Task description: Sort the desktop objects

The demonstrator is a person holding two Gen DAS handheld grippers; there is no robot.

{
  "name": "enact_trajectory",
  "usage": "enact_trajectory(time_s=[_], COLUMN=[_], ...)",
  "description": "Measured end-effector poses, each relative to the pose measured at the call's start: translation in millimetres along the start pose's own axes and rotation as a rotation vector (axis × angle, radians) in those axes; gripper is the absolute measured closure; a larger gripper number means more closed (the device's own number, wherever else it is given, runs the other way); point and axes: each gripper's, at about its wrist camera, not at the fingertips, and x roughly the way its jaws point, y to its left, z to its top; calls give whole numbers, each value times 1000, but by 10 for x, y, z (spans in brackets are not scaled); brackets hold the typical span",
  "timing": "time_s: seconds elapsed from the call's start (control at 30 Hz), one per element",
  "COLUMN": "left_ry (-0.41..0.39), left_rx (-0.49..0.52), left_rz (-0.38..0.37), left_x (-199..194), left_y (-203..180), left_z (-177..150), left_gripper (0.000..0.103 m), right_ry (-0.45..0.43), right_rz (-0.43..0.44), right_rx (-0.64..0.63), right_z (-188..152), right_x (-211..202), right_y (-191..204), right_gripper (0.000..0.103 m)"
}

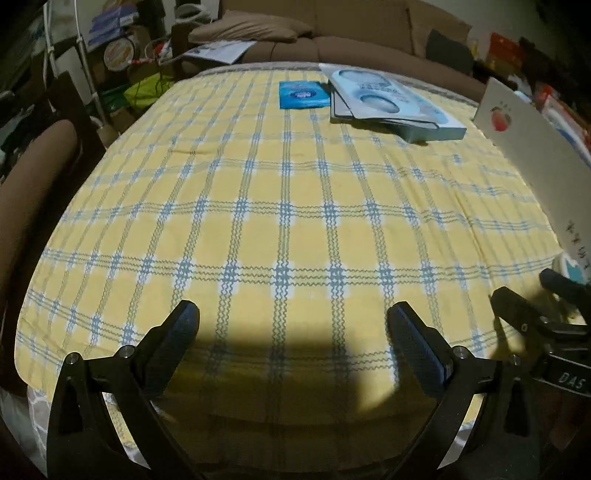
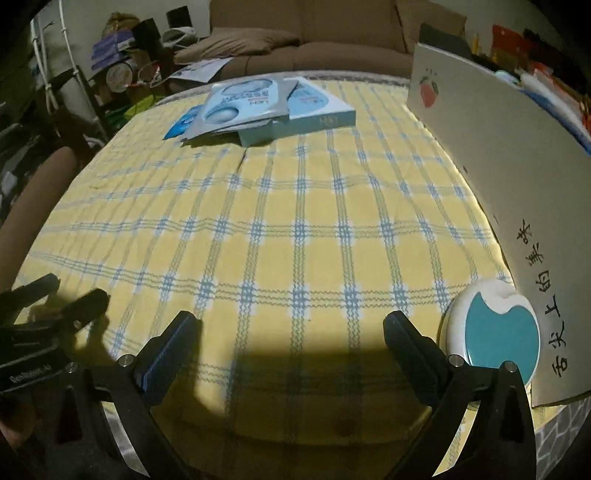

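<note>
At the far edge of the tabletop, which is covered by a yellow cloth with a blue-and-white check, lies the cluster of things to sort. A flat light-blue cardboard box rests there with several silvery-blue foil sachets fanned loosely over its top and near side. Just beside them, on the left in the left wrist view, a small bright-blue plastic packet lies flat on the cloth. Near the right edge, close to the camera, sits a round white case with a teal lid, leaning against or just beside a large white cardboard box printed with a red peach and black characters.

The left tool hovers low over the near part of the cloth, its two fingers spread wide with nothing between them. The right tool is likewise spread apart and empty, the round case just outside its right finger. A brown sofa stands beyond the tabletop.
</note>
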Motion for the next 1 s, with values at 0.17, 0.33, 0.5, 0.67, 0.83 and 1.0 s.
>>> enact_trajectory(time_s=[0.17,0.33,0.5,0.67,0.83,1.0], left_ry=[-12,-8,-9,-9,-9,-8], left_rx=[5,-4,-5,-6,-6,-5], left_rz=[6,5,5,4,5,7], left_x=[5,12,14,12,10,13], left_y=[-13,-12,-8,-9,-7,-5], left_z=[-18,-6,-8,-9,-10,-13], left_gripper=[0,0,0,0,0,0], right_ry=[-25,-25,-26,-25,-25,-26], right_rz=[-61,-65,-65,-65,-66,-66], right_rx=[-28,-31,-31,-31,-32,-32], right_z=[-62,-58,-61,-60,-60,-60], right_x=[26,36,33,35,35,35], right_y=[86,89,92,92,92,93], right_gripper=[0,0,0,0,0,0])
